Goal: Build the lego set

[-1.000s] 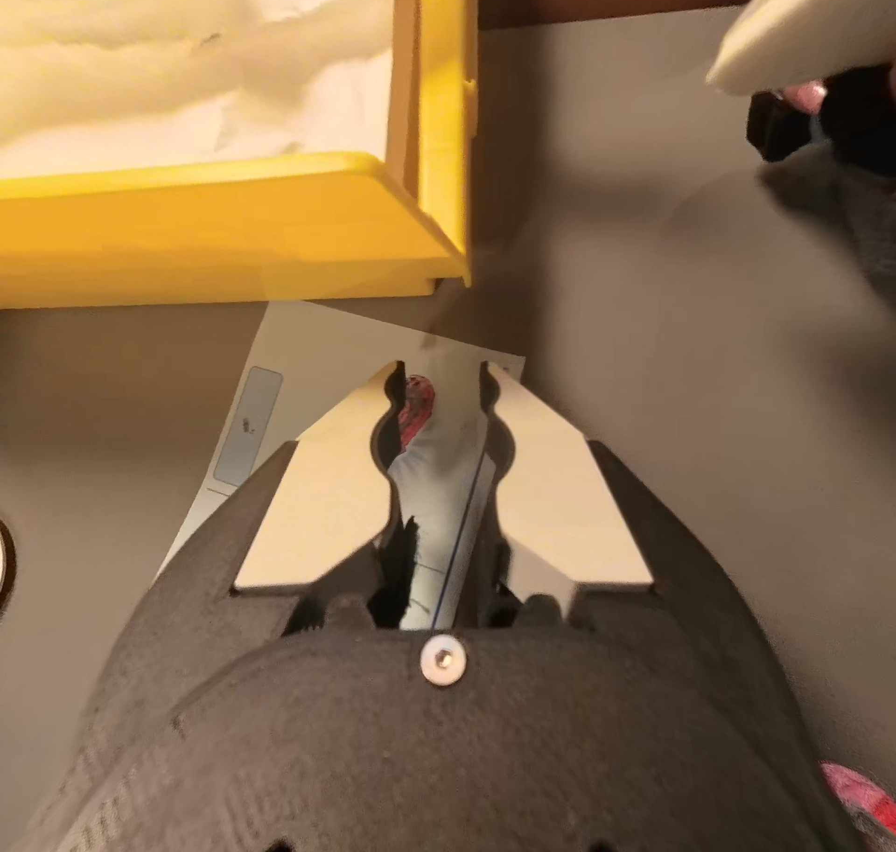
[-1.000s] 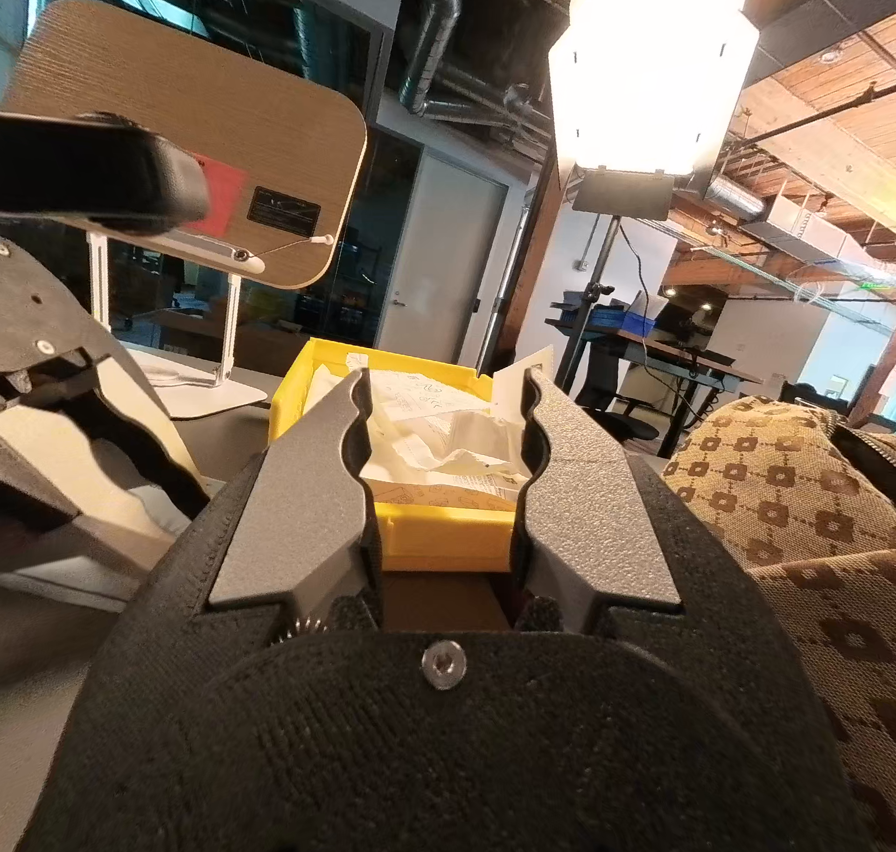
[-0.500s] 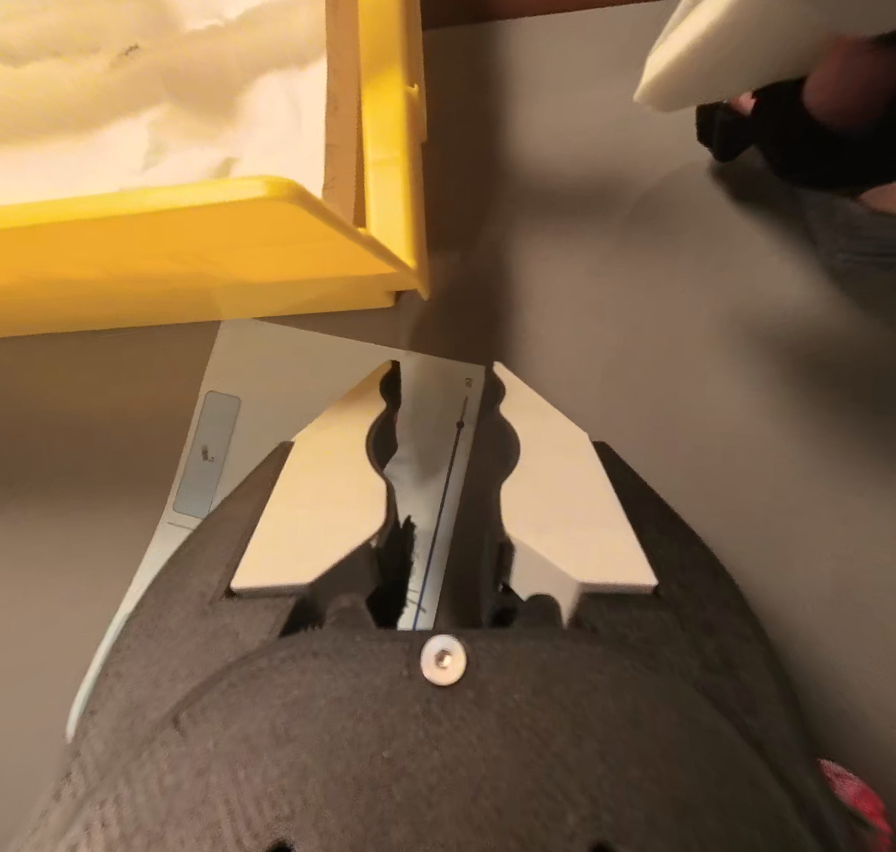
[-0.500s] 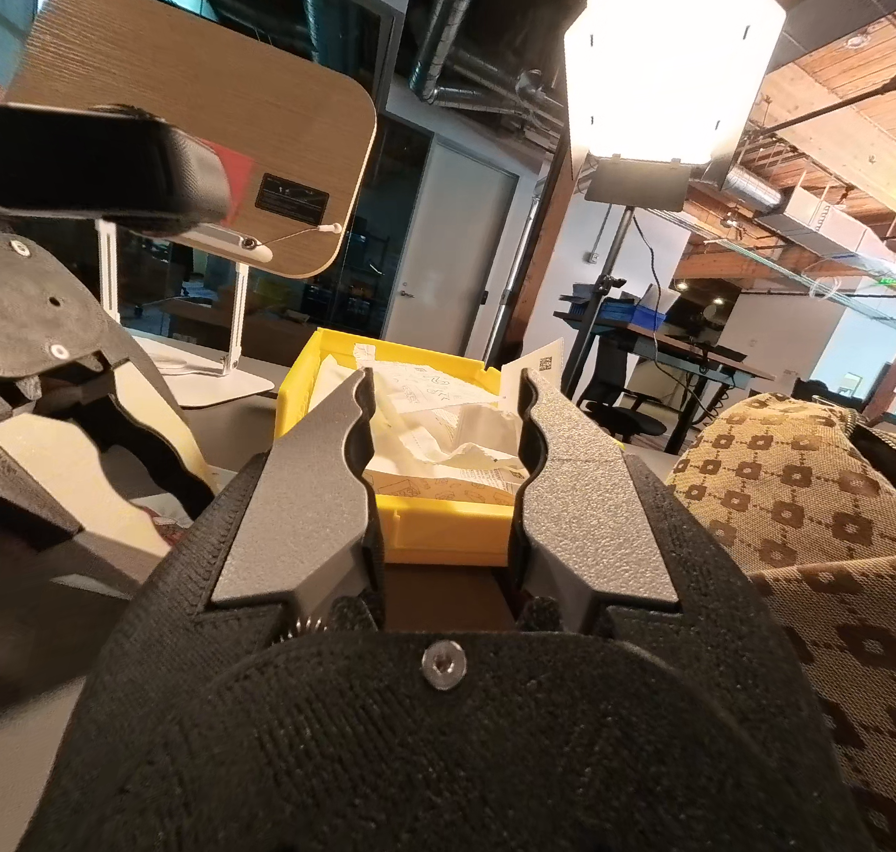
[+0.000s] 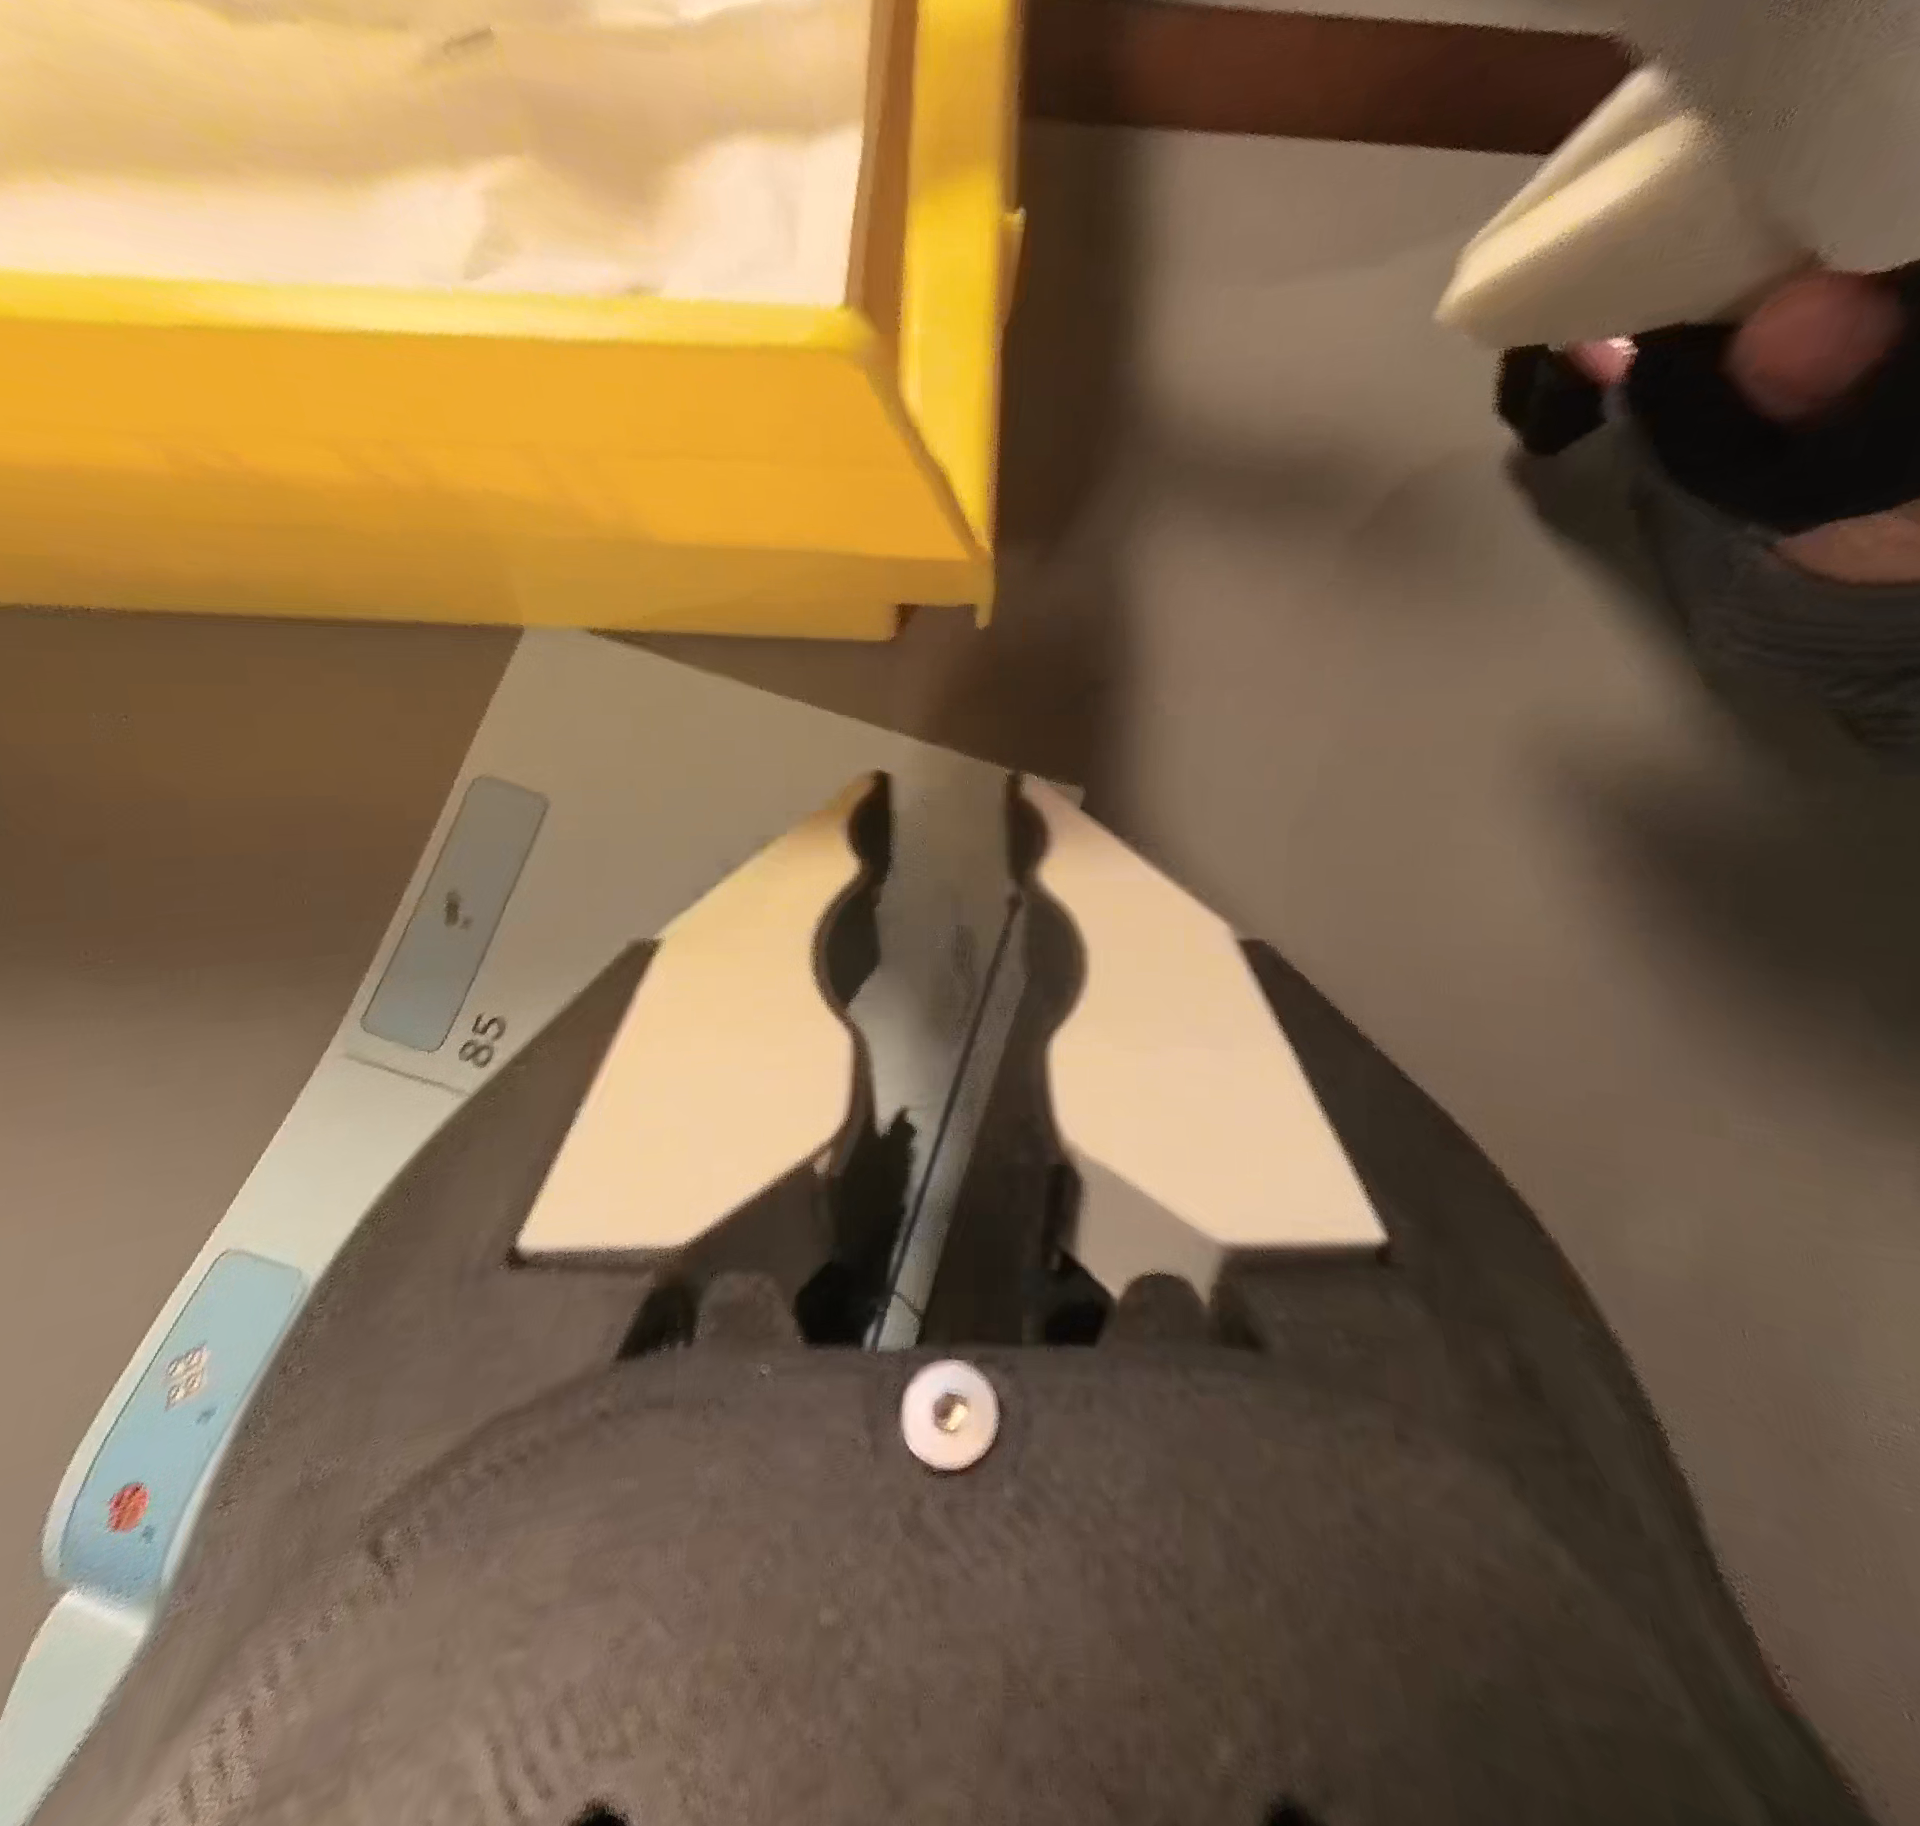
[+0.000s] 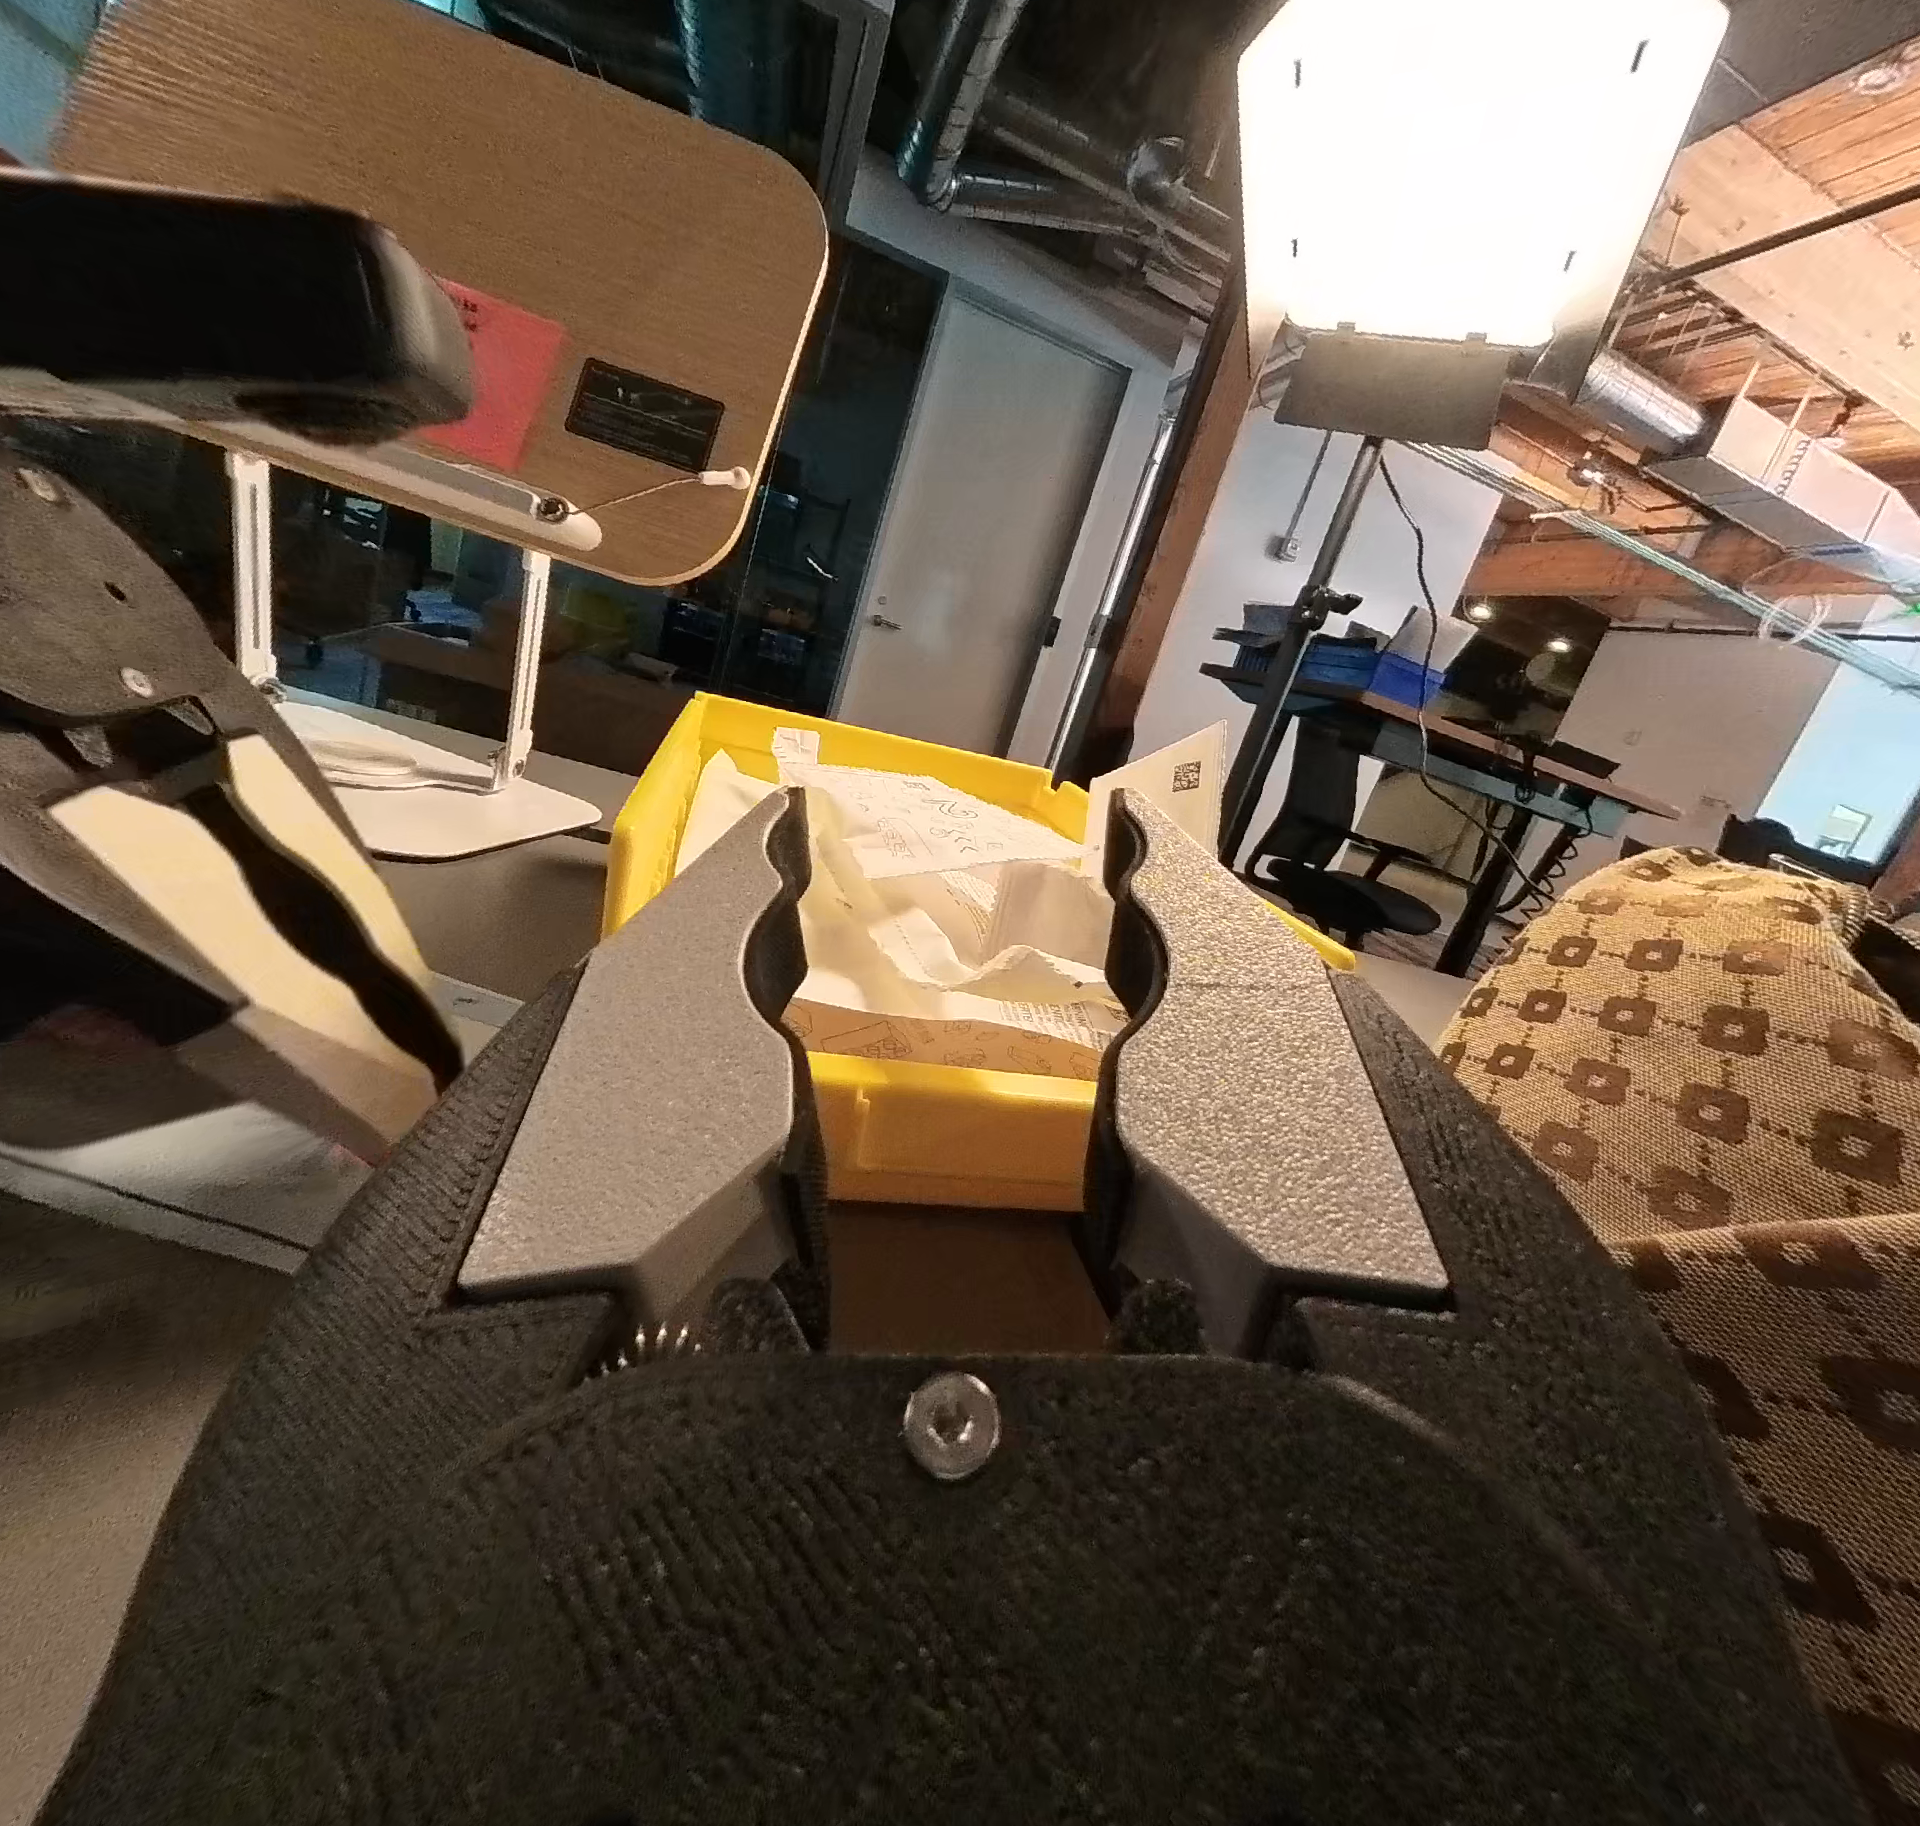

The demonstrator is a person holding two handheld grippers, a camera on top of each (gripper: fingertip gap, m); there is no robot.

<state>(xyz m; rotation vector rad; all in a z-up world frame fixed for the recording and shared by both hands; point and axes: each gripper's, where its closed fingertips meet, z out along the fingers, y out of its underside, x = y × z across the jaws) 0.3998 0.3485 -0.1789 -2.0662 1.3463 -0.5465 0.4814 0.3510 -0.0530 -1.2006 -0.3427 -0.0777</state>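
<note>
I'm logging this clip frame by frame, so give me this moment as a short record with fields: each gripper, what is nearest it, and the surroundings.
left gripper: fingers apart, poised over a white printed card lying on the grey table; nothing gripped
right gripper: fingers wide apart, empty, raised and aimed at the yellow bin
bin contents: crumpled white paper packets
card position: just in front of the bin
right side: brown patterned cushion
background: wooden board on white stand, bright studio light
</note>
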